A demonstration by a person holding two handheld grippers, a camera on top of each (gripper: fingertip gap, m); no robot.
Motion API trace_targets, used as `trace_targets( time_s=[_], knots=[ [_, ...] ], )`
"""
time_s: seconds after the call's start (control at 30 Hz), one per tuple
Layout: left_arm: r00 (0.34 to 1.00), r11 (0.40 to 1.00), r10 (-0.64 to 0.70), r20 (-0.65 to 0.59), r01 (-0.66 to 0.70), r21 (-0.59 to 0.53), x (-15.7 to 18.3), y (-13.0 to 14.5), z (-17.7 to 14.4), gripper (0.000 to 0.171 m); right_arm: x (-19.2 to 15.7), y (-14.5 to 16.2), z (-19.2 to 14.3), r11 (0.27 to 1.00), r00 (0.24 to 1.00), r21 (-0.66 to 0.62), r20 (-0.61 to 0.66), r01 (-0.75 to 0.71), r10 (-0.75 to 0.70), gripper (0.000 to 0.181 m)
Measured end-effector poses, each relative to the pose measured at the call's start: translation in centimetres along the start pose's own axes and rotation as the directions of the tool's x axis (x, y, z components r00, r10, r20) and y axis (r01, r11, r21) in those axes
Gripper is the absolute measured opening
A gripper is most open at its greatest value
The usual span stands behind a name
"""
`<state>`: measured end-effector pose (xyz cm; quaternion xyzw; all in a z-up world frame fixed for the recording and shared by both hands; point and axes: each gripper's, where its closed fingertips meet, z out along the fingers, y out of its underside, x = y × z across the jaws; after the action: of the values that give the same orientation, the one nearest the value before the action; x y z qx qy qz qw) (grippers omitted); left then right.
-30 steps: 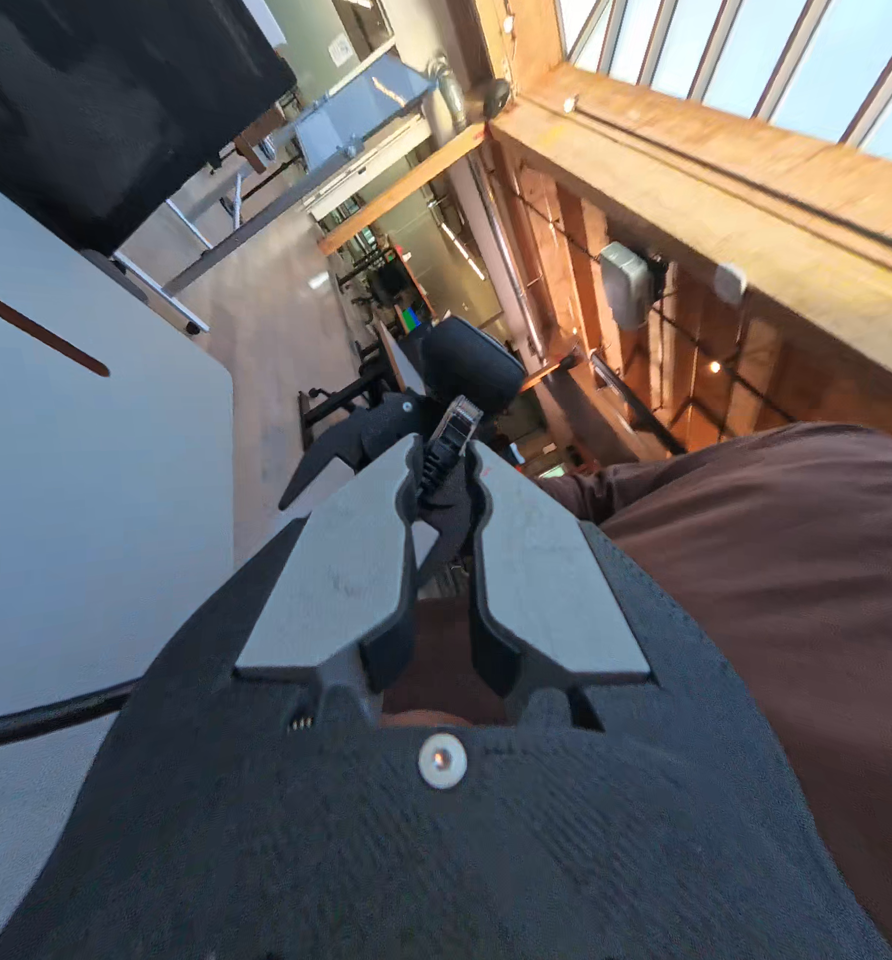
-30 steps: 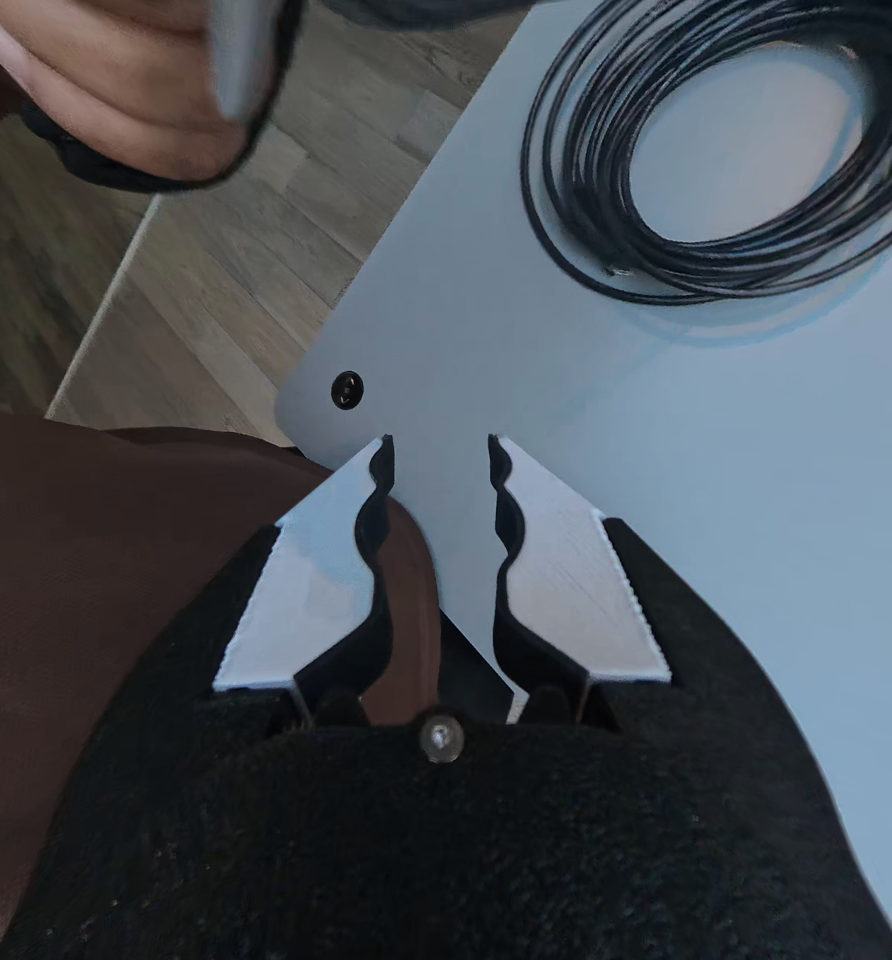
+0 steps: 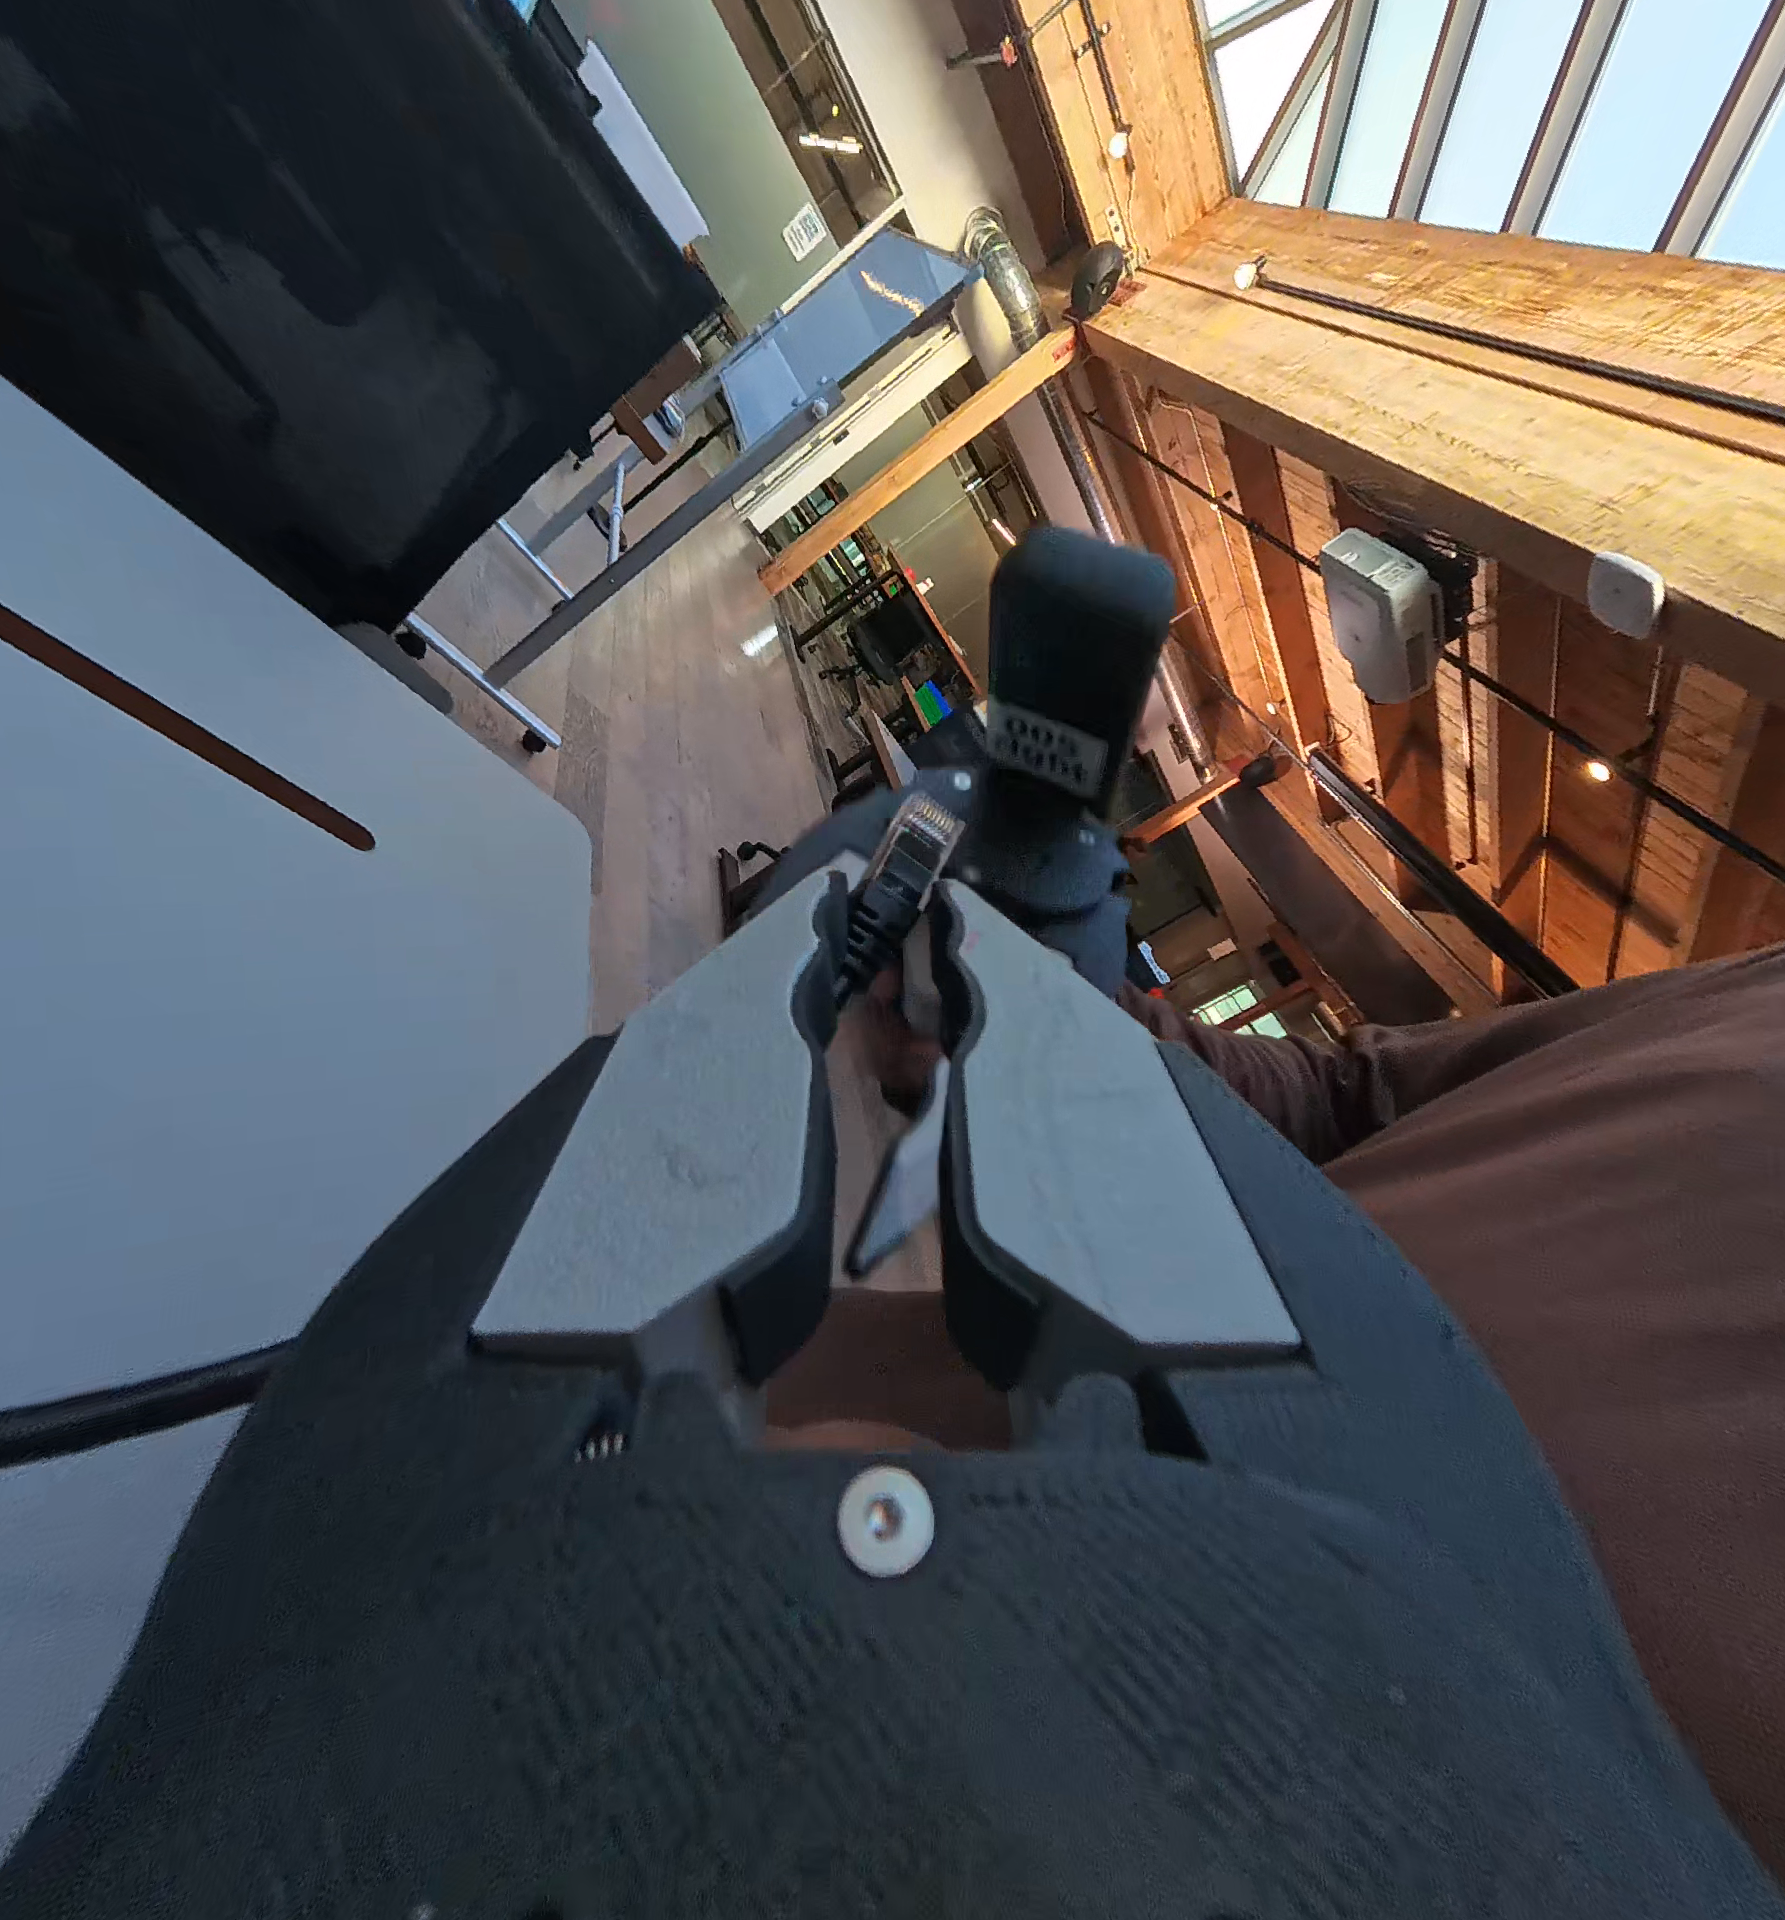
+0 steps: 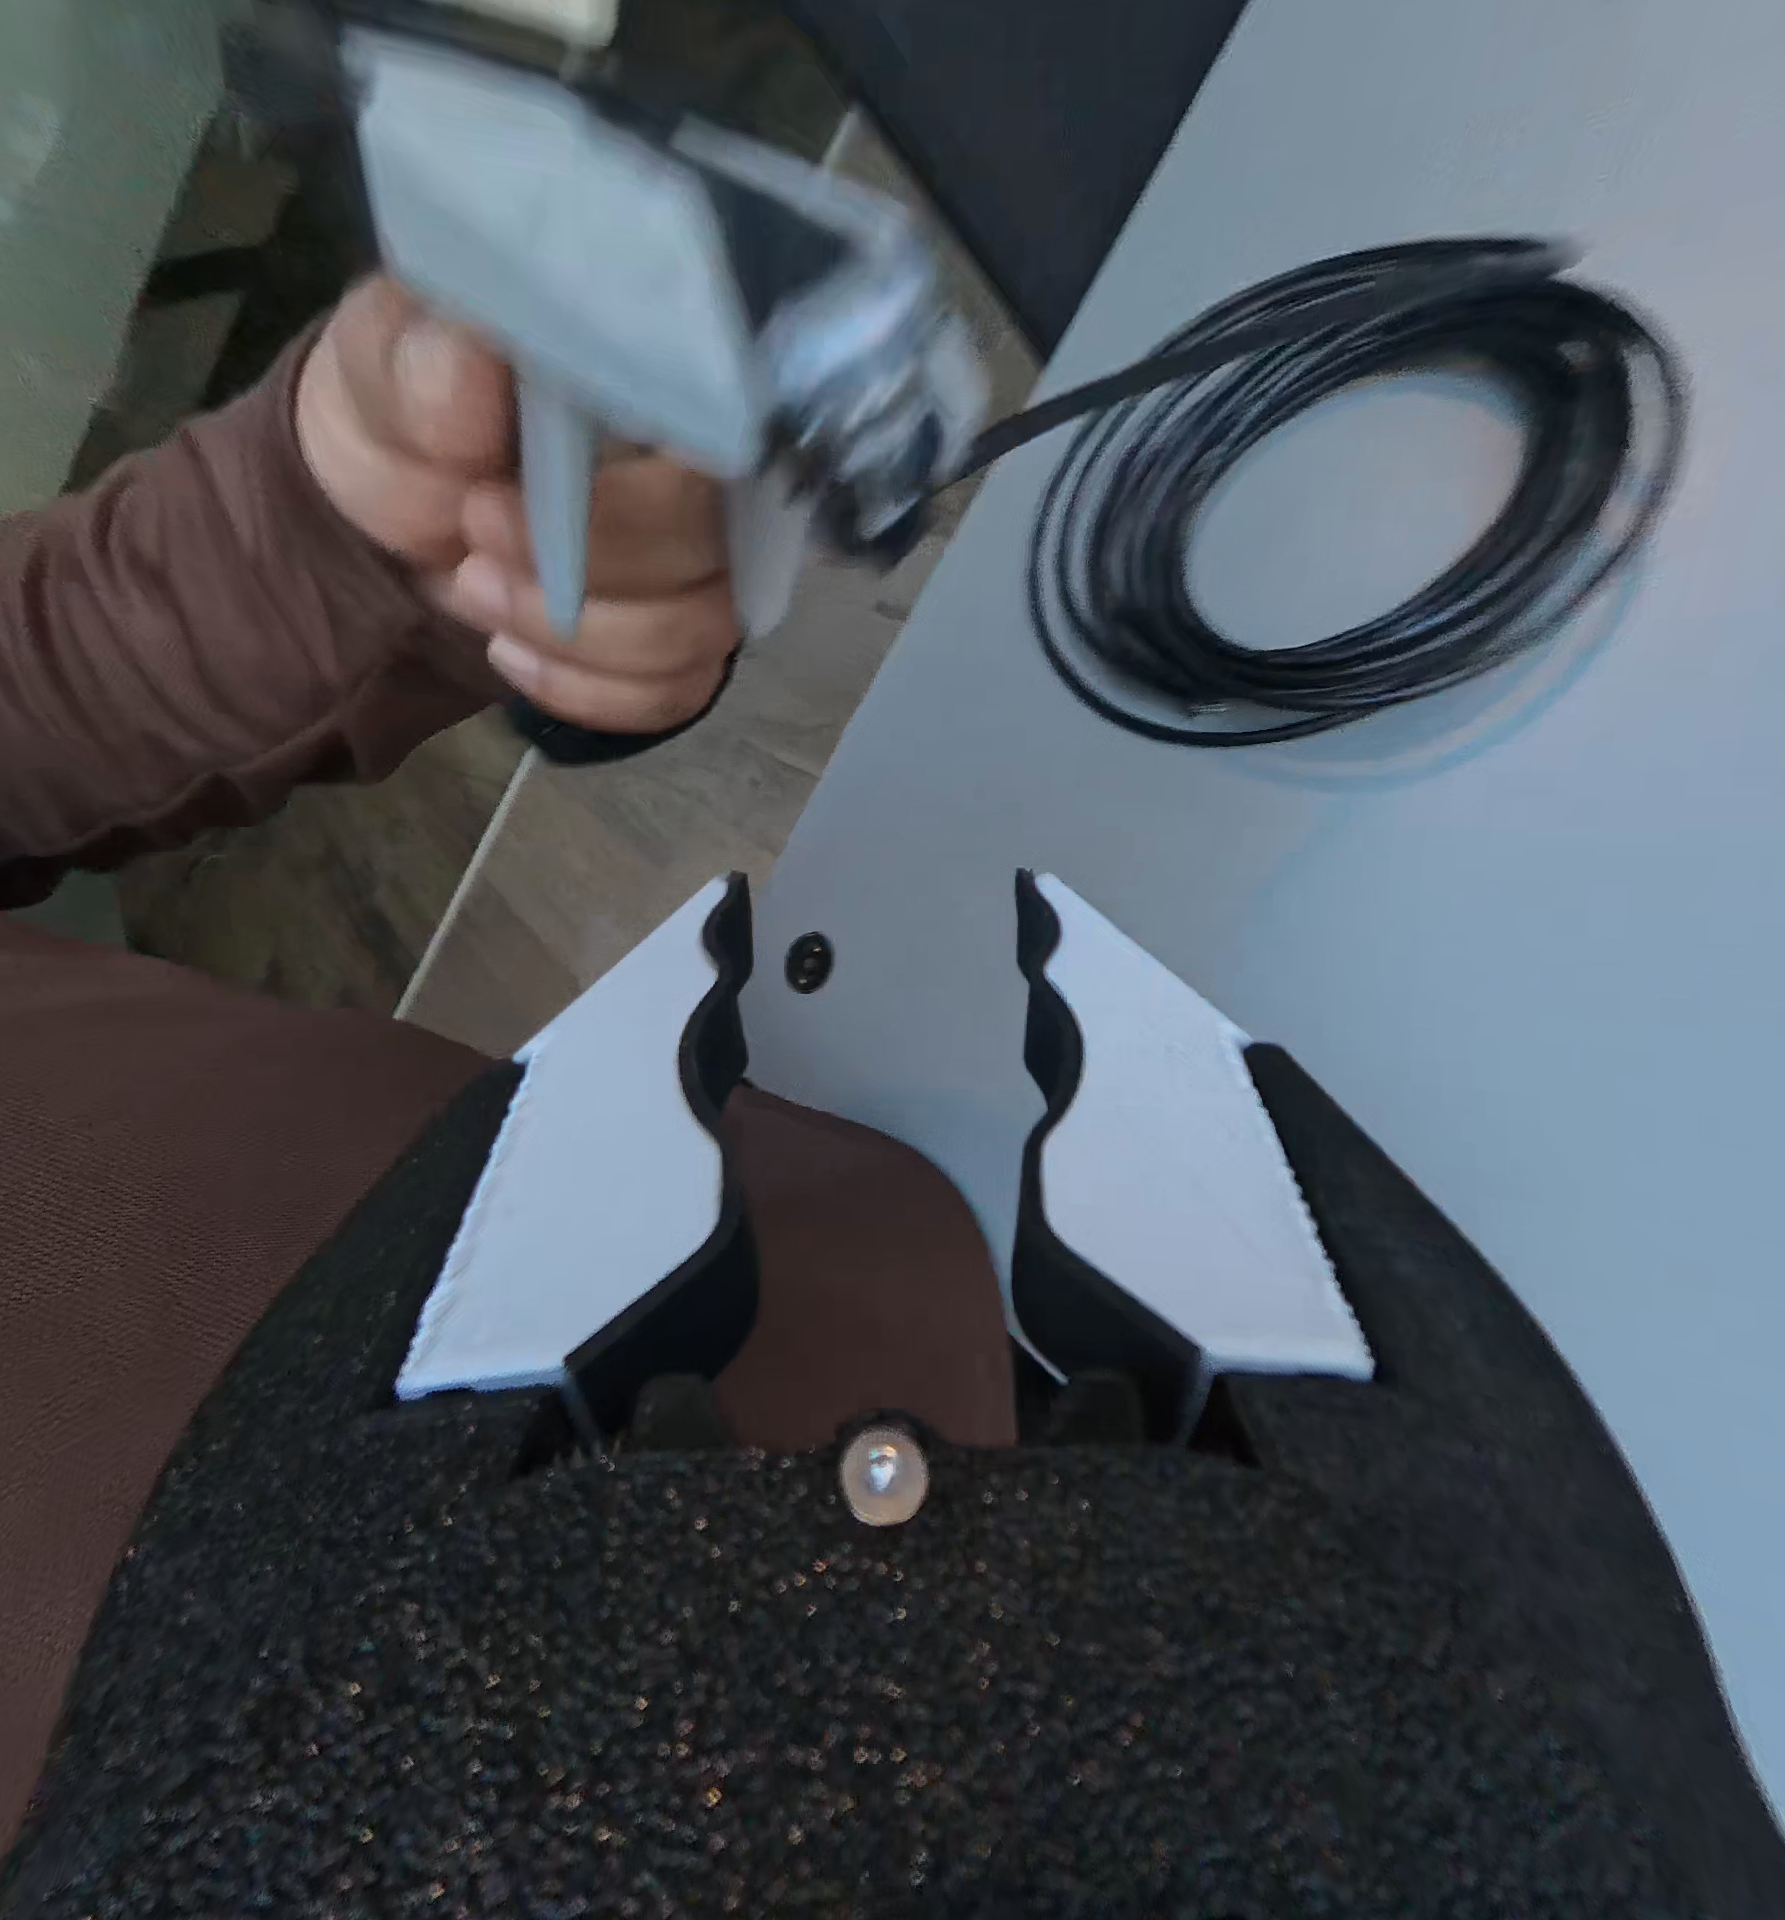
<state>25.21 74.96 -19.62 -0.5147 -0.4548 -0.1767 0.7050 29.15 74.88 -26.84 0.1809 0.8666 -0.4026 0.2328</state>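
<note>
Left gripper point(image 3: 883, 914), jaws closed on the clear-tipped plug of a thin black network cable point(image 3: 893, 883), is raised off the rounded edge of the pale grey table point(image 4: 1490, 1039); the cable runs back to a black coil point(image 4: 1355, 499) lying flat on that table, inward from the edge. Right gripper point(image 4: 880, 904) hovers over the table's corner, jaws apart and empty (a small black hole point(image 4: 808, 961) lies between them). Beyond the edge: wood-plank floor point(image 3: 680, 675), timber beams point(image 3: 1490, 343).

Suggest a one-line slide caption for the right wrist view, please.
Open right gripper over the table corner; left gripper lifts a black cable from its coil.
</note>
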Motion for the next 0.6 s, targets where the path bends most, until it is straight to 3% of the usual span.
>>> trace_targets(
  time_s=[0.17, 0.3, 0.43, 0.6],
  knots=[
    [0.999, 0.999, -0.043, 0.002, 0.043, -0.032, -0.3, 2.6, 0.2, 0.012, 7.2, -1.7, -5.9, 1.0, 0.973, 0.006, -0.23, 0.0, 0.002, 0.055],
    [0.998, 0.997, -0.063, 0.001, 0.063, -0.05, -0.3, 3.9, 0.7, 0.012, 9.7, -1.6, -8.6, 0.999, 0.953, 0.034, -0.302, -0.024, 0.033, 0.055],
    [0.998, 0.998, -0.056, 0.014, 0.057, -0.038, -0.5, 3.2, 1.3, 0.012, 8.2, 0.1, -7.2, 0.997, 0.968, 0.056, -0.241, -0.053, 0.065, 0.055],
    [0.994, 0.999, 0.018, 0.106, -0.014, -0.038, -1.8, 1.2, 2.0, 0.012, 6.9, 3.5, -4.1, 0.998, 0.964, 0.021, -0.259, -0.052, 0.056, 0.058]
  ],
)
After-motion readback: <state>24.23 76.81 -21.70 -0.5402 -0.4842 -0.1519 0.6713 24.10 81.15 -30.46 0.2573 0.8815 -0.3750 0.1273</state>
